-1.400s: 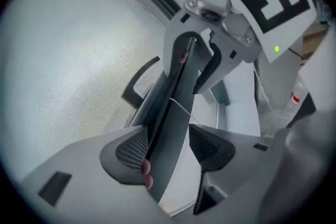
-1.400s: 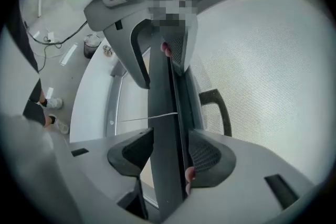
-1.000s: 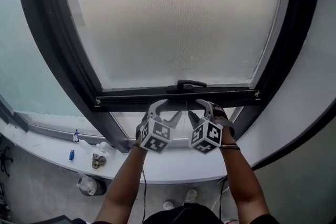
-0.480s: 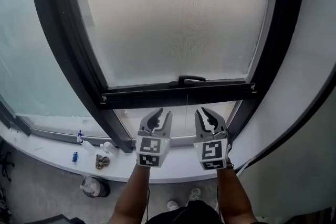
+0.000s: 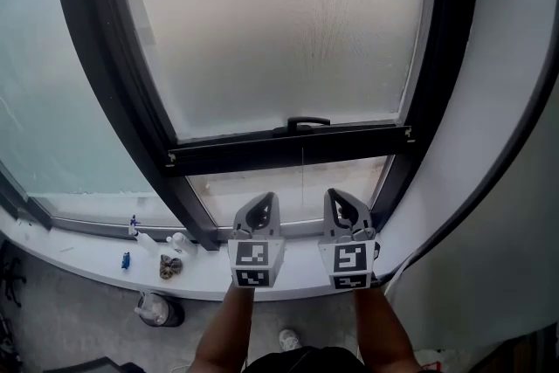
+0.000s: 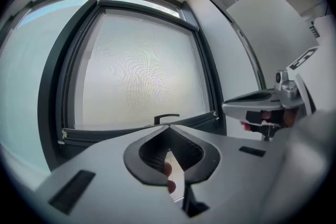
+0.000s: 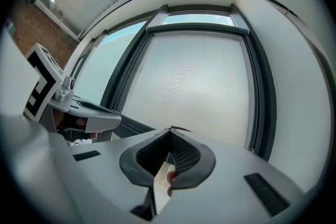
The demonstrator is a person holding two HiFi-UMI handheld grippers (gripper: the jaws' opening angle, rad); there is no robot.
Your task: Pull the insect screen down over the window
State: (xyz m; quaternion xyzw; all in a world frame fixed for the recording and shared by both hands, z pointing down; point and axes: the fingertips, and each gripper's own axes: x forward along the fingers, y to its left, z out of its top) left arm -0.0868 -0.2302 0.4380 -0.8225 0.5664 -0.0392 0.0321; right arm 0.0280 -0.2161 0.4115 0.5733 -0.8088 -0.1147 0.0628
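- Both the left gripper [image 5: 261, 203] and the right gripper [image 5: 340, 200] have drawn back from the screen's bottom bar [image 5: 262, 155] since the earlier frames. Their jaws have just been closing on nothing.
- The insect screen [image 5: 279, 31] hangs above that bar and covers most of the window.
- Below the bar a strip of bare glass [image 5: 288, 188] remains, so I judge the pull nearly done, not finished.
- A black handle [image 5: 301, 124] sits on the bar, untouched.
- My grippers rest below the bar, clenched and empty.

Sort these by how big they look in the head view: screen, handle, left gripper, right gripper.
Biggest: screen, by far.
Next: left gripper and right gripper, alike; nearness to the camera enlarges them.
Smallest: handle.
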